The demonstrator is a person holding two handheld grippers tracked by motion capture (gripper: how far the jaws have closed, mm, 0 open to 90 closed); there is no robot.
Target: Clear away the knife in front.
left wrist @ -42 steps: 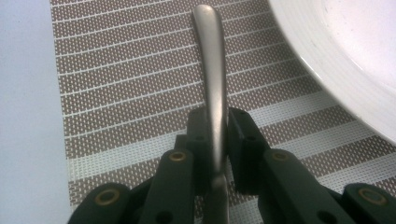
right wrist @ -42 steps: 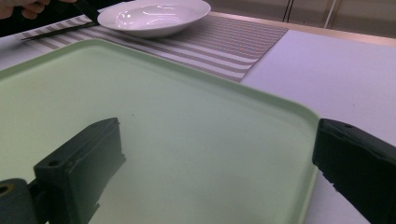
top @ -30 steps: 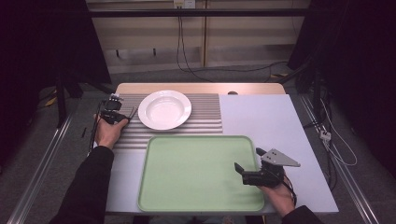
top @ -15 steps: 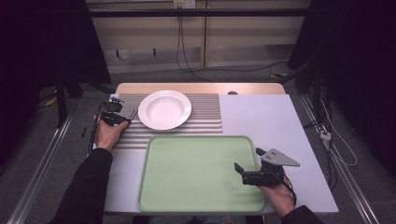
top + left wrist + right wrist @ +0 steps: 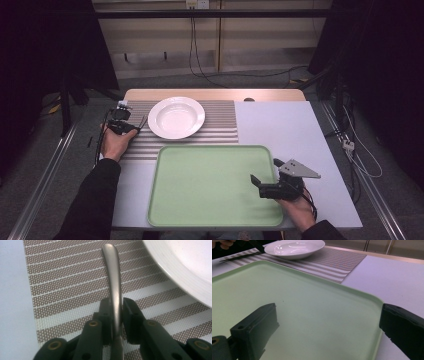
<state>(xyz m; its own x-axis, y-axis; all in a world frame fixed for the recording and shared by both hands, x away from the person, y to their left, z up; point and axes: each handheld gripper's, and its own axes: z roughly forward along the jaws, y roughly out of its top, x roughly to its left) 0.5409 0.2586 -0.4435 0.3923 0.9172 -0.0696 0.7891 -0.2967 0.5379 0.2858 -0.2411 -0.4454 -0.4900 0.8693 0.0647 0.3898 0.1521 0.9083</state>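
So the left tool [image 5: 116,315] is pinching a metal utensil handle [image 5: 113,277] on the striped mat [image 5: 62,285], left of the plate [image 5: 176,117]. Right tool [image 5: 265,175] waits spread over the empty green tray [image 5: 200,185].

A table [image 5: 300,130] carries a striped placemat [image 5: 220,125] and green tray [image 5: 210,190].

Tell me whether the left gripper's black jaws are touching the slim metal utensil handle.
Touching. In the left gripper view, the left gripper has both pads pressed against the metal utensil handle, no gap either side.
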